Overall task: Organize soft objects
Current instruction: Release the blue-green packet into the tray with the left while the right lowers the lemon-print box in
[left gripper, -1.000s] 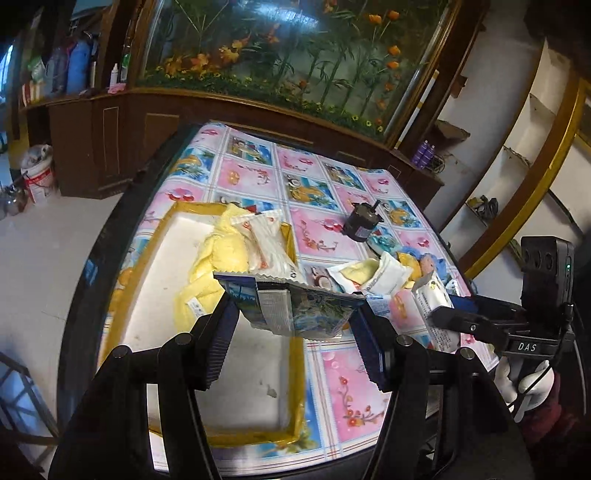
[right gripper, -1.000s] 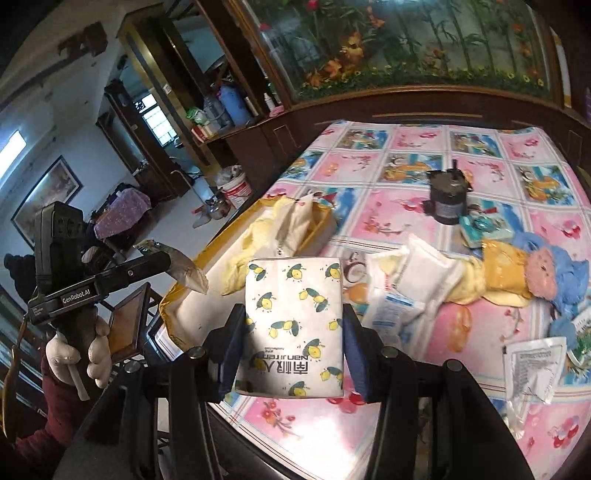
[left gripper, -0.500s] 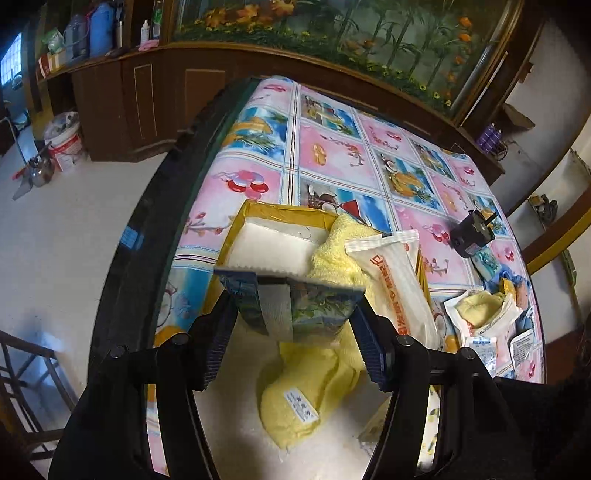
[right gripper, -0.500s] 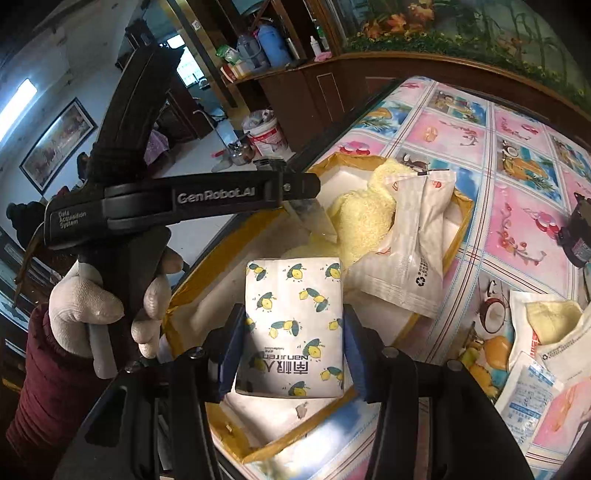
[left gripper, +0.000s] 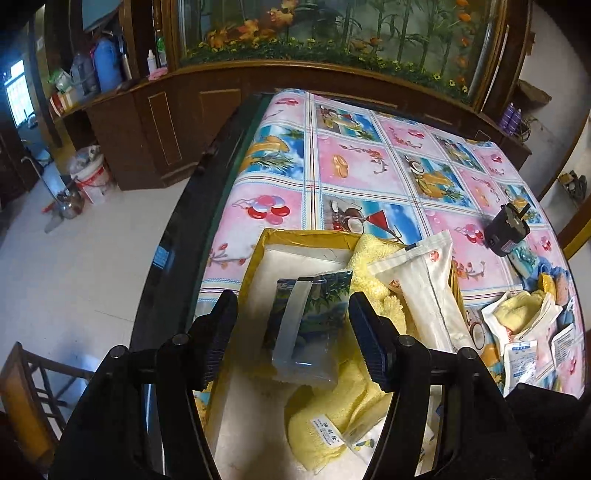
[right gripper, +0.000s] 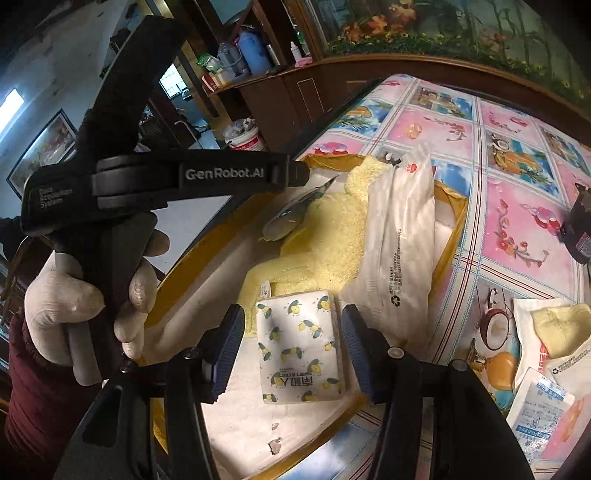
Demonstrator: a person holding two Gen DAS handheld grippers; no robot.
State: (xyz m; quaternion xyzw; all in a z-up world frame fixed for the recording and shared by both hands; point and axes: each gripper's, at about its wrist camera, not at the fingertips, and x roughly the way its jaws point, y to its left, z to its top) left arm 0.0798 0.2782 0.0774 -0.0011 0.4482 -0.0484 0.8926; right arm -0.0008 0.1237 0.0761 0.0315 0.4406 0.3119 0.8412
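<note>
Room: dark wood cabinets and a long aquarium stand behind a worktop with a fruit-print pink and blue cloth.
Left tool: jaws apart over the box; a blue-green scenic packet lies between the pads, tilted on the yellow towel, and neither pad presses on it.
Right tool: jaws opening; the lemon-print tissue pack sits between them on the box floor, with gaps on both sides, so nothing is gripped.
Left hand: white-gloved, with a dark red sleeve, wrapped round the left tool's handle, seen from the right wrist view.
Box: shallow, yellow-rimmed with a white lining, at the worktop's near edge.
In the box: a yellow towel with a sewn label, and a long white pouch leaning over the far rim, beside the two packs.
Outside the box: on the cloth to the right lie an open white pouch with yellow cloth, small blue-printed sachets and a soft toy in blue and yellow, only partly seen.
Farther off: a small dark cylinder stands on the cloth, well apart from the box.
Floor: a white bucket by the cabinets.
</note>
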